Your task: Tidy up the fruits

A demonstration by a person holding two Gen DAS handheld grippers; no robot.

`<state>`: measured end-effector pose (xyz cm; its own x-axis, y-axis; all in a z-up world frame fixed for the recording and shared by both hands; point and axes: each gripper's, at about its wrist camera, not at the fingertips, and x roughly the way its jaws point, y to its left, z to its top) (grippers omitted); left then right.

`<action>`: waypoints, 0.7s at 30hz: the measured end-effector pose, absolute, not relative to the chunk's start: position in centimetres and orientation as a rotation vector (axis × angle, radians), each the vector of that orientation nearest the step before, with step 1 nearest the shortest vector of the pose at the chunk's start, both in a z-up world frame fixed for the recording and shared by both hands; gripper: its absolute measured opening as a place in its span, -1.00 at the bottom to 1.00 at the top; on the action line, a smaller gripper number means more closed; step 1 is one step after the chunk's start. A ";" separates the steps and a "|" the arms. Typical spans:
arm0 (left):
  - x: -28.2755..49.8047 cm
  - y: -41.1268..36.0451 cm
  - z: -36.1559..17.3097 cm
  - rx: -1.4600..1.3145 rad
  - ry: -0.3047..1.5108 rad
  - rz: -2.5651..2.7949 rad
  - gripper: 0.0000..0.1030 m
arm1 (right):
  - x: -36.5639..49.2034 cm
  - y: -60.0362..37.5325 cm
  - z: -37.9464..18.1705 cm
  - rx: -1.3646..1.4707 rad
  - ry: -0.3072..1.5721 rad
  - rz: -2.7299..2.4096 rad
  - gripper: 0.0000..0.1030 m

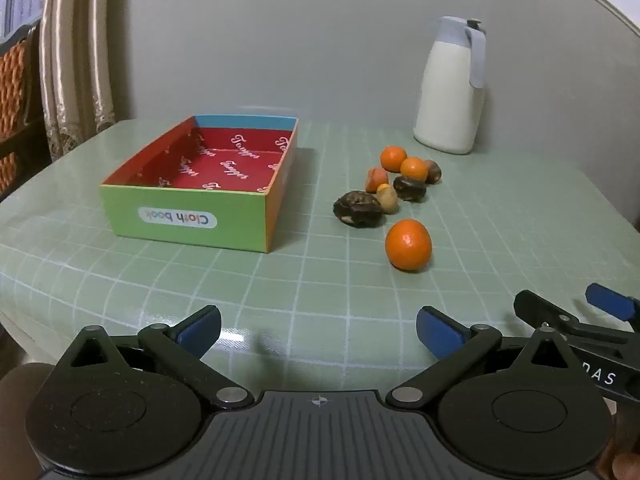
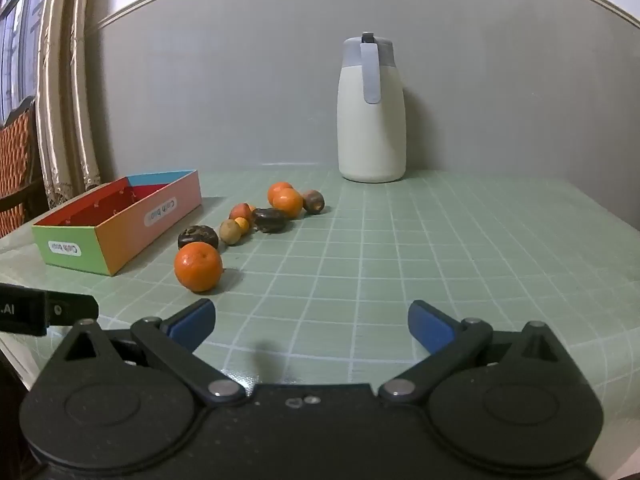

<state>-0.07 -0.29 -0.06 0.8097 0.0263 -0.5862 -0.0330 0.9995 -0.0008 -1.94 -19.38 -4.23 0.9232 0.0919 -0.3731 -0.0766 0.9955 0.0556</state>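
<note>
Here the left gripper (image 1: 318, 330) sits at the bottom of its own view with its blue-padded fingers spread wide and nothing between them, low over the green gridded worktop (image 1: 160, 280). The right gripper (image 2: 312, 322) is likewise released and bare at the bottom of its view; its tip also pokes into the lower right of the left view.

Nearest the grippers lies a large orange (image 1: 408, 244), standing alone just right of centre in the left view. Just beyond it a cluster of small fruits stretches toward the back: a dark wrinkled fruit (image 1: 357, 209), a tan one (image 1: 387, 198) touching it, another dark fruit (image 1: 409, 188), a small reddish one (image 1: 376, 178), two smaller oranges (image 1: 393, 159) (image 1: 413, 169), and a brown fruit (image 1: 433, 171).

Left of centre sits an open colourful box (image 1: 184, 220) with a red lining, labelled "Cloth book", nothing inside it. In the upper right a cream jug (image 1: 450, 92) with a grey lid stands against the wall.
</note>
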 end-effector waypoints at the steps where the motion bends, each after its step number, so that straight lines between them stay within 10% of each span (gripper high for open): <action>1: -0.2 -0.5 -0.1 0.005 0.622 0.038 1.00 | -1.9 -19.4 -4.3 0.061 0.381 0.091 1.00; 21: 0.0 -0.1 0.4 -0.009 0.636 0.039 1.00 | -1.9 -19.1 -4.2 0.028 0.392 0.106 1.00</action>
<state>0.04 -0.08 0.36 0.8038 0.0334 -0.5940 -0.0392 0.9992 0.0032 -1.90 -19.06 -4.19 0.9186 0.1086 -0.3799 -0.0977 0.9941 0.0477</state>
